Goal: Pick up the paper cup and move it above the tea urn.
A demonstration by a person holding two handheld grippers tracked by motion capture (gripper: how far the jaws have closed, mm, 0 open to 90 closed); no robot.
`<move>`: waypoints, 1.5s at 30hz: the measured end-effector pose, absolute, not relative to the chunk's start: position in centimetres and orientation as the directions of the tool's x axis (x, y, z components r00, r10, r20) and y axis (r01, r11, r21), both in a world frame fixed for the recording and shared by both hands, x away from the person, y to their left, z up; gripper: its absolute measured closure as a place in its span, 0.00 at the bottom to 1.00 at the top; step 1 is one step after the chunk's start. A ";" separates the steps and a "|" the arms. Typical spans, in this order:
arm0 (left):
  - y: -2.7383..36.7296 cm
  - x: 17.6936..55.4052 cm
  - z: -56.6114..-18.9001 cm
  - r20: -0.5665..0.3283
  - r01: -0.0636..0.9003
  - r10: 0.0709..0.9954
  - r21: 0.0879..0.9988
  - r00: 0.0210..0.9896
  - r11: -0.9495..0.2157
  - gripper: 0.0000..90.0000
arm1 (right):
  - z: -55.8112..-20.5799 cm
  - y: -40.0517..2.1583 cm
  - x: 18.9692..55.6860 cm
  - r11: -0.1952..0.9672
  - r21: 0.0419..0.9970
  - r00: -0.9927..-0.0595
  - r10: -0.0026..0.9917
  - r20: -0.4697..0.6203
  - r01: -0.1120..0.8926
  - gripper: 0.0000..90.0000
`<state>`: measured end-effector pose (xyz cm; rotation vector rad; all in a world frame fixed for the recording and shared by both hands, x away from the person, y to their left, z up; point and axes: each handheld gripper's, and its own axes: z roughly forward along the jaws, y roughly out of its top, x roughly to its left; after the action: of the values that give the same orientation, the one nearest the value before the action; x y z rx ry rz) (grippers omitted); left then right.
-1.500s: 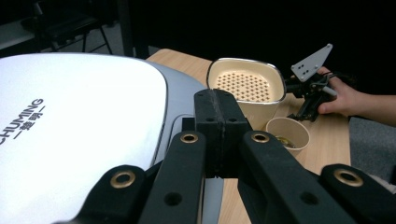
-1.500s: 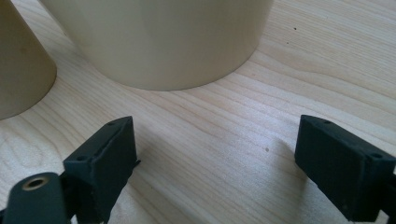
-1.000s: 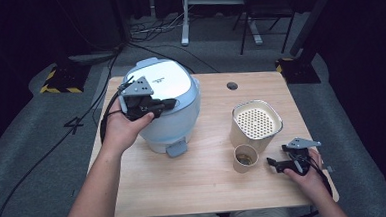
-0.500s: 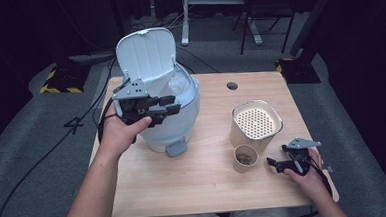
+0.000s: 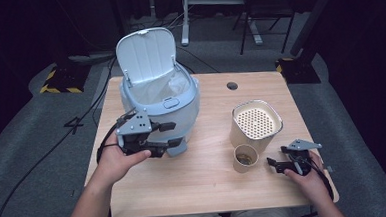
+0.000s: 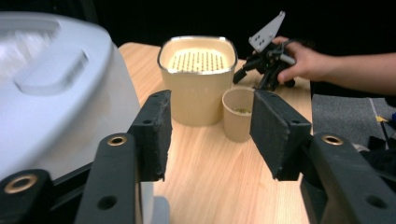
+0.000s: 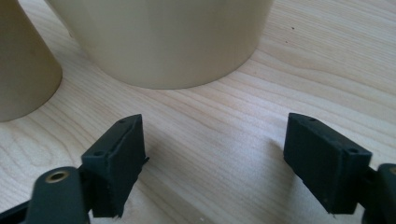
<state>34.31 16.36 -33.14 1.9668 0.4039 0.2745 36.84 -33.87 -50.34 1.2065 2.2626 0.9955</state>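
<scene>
Table: pale wooden tabletop with a round cable hole near its far edge; it bears everything listed below.
Rice cooker: large pale blue-grey plastic rice cooker at my left of the table, its hinged white lid standing upright behind the open pot.
Container: cream, round-cornered plastic container with a perforated insert, right of centre, well apart from the cooker.
Cup: small tan paper cup with some greenish bits at the bottom, standing just in front of the container, nearly touching it.
Left gripper: my left gripper hangs at the cooker's front left side, just beside its wall. Its jaws have just been opening and stand parted, with nothing between the pads. In the left gripper view the cooker body lies directly beside my left-hand pad.
Right gripper: my right gripper rests low over the table, near the cup's right side. Its jaws have just been closing, yet a clear gap remains and bare wood shows between them in the right gripper view.
Position of cup: ahead and to the left of my right jaws, not yet between them.
Risk, cup: light and tall, I judge it could tip or skid if one pad arrives first and spill its contents.
Risk, lid: a knock from my left gripper might jolt the lid and drop it shut.
</scene>
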 end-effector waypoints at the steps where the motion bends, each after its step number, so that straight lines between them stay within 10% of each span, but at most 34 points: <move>1: 16.4 34.1 -33.7 0.006 0.165 0.408 0.909 0.913 -0.383 0.53 | -50.3 -33.8 36.7 0.367 0.741 -0.541 0.841 -0.007 0.562 0.25; 20: 15.9 34.6 -45.1 -0.142 0.408 0.514 0.792 0.846 -0.454 0.48 | -46.8 -31.9 33.9 0.472 0.749 -0.741 0.670 0.039 0.466 0.30; 25: 15.2 34.7 -46.3 -0.065 0.395 0.519 0.731 0.852 -0.557 0.46 | -46.6 -31.3 33.6 0.493 0.752 -0.774 0.633 0.035 0.437 0.17; 45: 14.2 34.1 -49.5 -0.024 0.435 0.553 0.647 0.833 -0.627 0.32 | -47.5 -26.3 33.4 0.496 0.765 -0.783 0.622 0.017 0.411 0.19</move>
<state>34.10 14.17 -49.47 2.3439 0.7185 0.2313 33.38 -26.34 -47.48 0.8769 2.4804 1.1644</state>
